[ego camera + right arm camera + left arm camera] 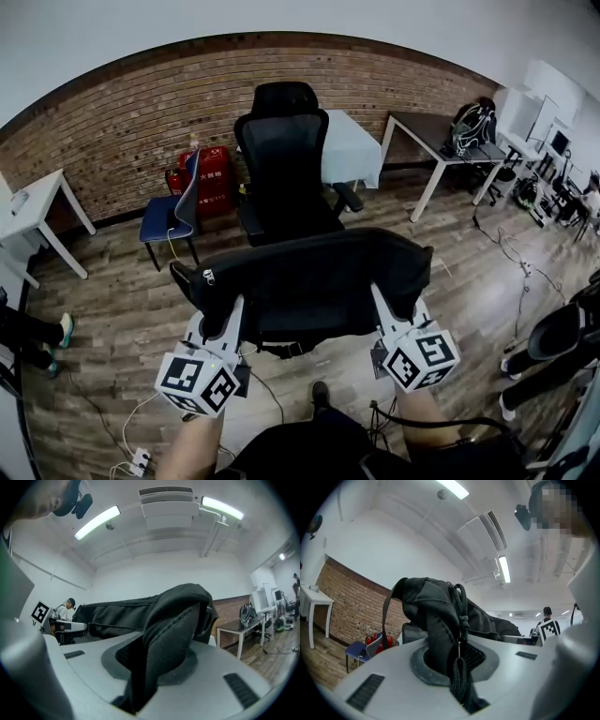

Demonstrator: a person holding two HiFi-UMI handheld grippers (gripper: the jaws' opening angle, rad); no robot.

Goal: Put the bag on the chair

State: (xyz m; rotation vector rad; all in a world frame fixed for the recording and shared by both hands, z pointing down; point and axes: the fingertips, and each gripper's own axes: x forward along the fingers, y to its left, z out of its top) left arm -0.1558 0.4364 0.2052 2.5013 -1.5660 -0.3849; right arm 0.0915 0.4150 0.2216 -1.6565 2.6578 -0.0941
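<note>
Left gripper (219, 321) and right gripper (388, 306), low in frame, are each being pinched shut on a bag (309, 281) end. Bag is being held mid-frame, short of chair (286, 159) at upper centre. Advised: level carry forward, seat contact before release.

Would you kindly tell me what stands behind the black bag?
A black office chair: its backrest and headrest show above the bag, which hides the chair's base.

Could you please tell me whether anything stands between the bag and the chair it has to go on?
Nothing visible does. The bag, clamped by the left gripper and right gripper, hangs right before the black chair, whose seat looks bare; the gap just behind the bag is hidden.
</note>
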